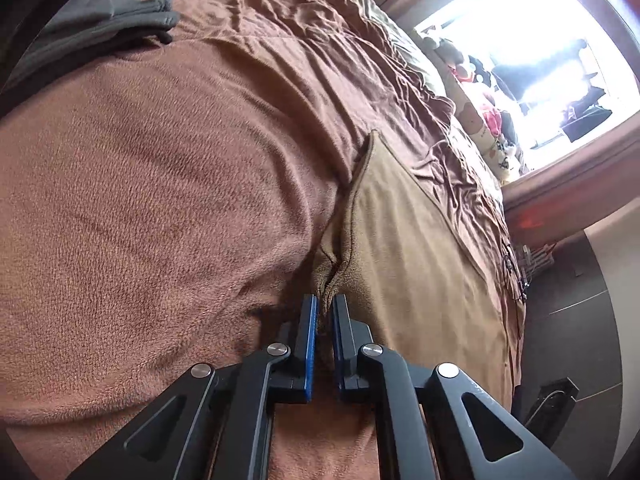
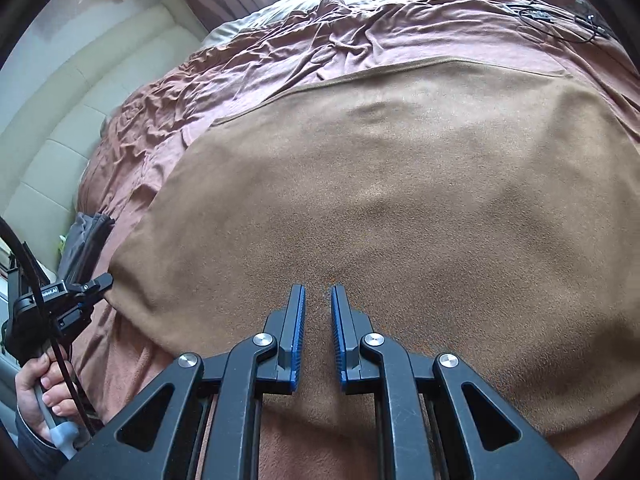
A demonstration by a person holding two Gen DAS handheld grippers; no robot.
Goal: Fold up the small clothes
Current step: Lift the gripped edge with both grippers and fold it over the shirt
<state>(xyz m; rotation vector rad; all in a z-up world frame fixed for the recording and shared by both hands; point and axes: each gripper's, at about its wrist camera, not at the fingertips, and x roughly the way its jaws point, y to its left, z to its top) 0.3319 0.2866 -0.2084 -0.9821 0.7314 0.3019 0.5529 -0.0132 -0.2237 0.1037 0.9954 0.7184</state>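
Left gripper point(image 1: 325, 300) pinches the tan cloth point(image 1: 404, 216) corner; right gripper point(image 2: 319, 290), jaws nearly together, holds nothing. Recommend gripping the opposite corner before lifting.

Both wrist views look steeply down, close over the same tan cloth point(image 2: 380, 200) on the bed point(image 1: 140, 160).

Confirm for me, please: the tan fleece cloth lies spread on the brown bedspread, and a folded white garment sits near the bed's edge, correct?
Not quite. The folded garment is grey, not white, as the left wrist view shows. The rest holds: the tan fleece cloth lies spread on the brown bedspread.
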